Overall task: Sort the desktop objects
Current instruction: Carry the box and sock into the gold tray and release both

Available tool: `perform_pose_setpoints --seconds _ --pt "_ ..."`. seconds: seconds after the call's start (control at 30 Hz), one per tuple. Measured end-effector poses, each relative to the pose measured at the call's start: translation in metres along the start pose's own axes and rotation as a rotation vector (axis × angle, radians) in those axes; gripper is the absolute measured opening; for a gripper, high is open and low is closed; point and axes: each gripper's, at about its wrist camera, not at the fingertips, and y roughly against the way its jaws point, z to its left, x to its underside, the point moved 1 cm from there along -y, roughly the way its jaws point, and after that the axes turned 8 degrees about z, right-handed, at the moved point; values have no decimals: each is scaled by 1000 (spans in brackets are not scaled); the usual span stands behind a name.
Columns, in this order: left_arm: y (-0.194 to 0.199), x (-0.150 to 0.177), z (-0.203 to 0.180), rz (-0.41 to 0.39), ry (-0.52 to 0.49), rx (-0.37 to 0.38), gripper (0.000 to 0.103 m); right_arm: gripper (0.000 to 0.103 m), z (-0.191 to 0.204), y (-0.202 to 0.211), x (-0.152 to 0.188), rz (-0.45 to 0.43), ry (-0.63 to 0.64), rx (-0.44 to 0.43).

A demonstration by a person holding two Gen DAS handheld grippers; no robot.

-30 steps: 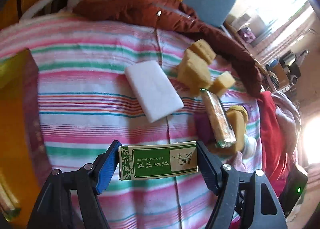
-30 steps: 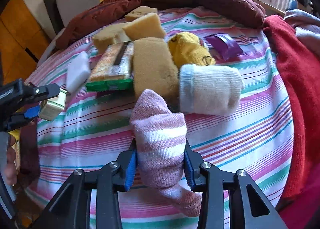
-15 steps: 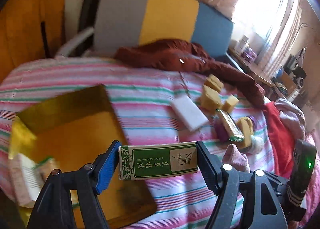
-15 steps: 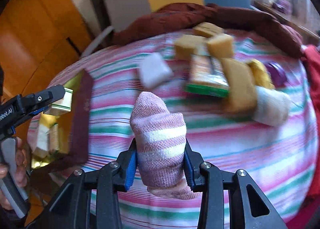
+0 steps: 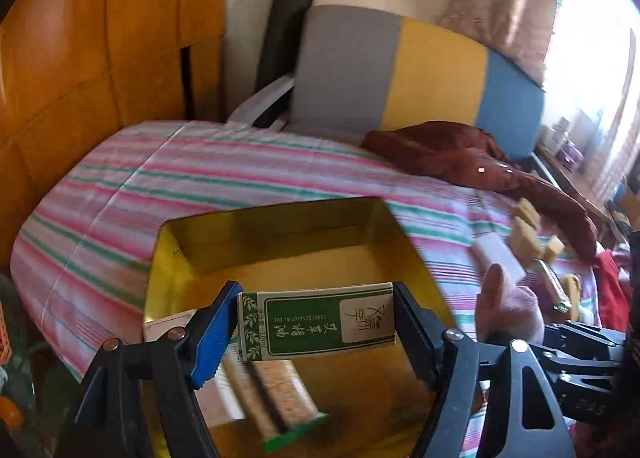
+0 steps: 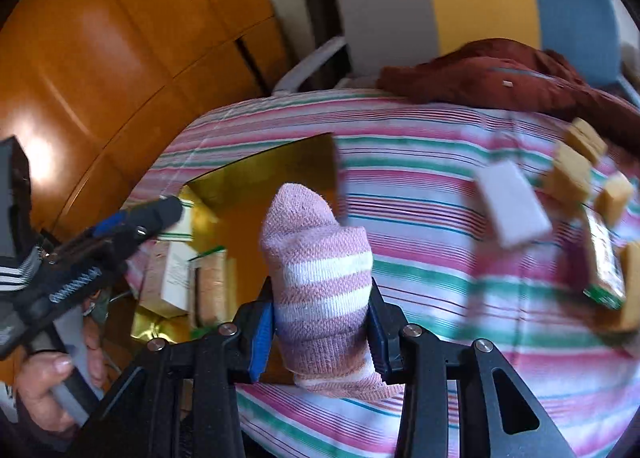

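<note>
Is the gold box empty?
No, in the left wrist view the gold box already holds a cracker pack and a white carton.

The tray (image 5: 168,258) is lying on the bench (image 5: 120,194), near its left end. A small carton (image 5: 316,324) is hanging above the tray, between the fingers (image 5: 210,332) of the left gripper (image 5: 316,328). A snack bar (image 5: 276,394) and a box (image 6: 176,272) are lying side by side in the tray's near part. A sock (image 6: 320,282) is sitting in the right gripper (image 6: 320,330), just right of the tray. Well to the right, a pad (image 6: 510,204), sponges (image 6: 572,174) and another snack bar (image 6: 602,258) are clustering on the bench. A garment (image 5: 460,158) is lying along the far edge, before a chair (image 5: 400,70).
</note>
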Motion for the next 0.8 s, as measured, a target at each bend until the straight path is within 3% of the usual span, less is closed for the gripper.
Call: perform_pose_setpoints --seconds 0.37,0.43,0.47,0.53,0.57,0.7,0.8 --pt "-42 -30 62 77 57 -52 76 42 38 -49 -45 86 10 -94" --pt "-47 -34 69 81 66 -59 78 46 44 -55 -53 69 -1 -111" --pt "-49 -36 71 86 58 -58 85 50 47 -59 -60 53 -23 -139" --pt "-51 -37 77 89 66 -73 86 77 51 -63 -64 37 -48 -196" --pt "-50 -37 80 81 76 -70 86 80 53 -64 -65 30 -53 -198" --pt "-41 -32 90 51 116 -46 89 82 59 -64 -61 22 -49 -213" --pt "-32 -26 93 33 141 -38 89 82 61 -60 -52 18 -21 -166"
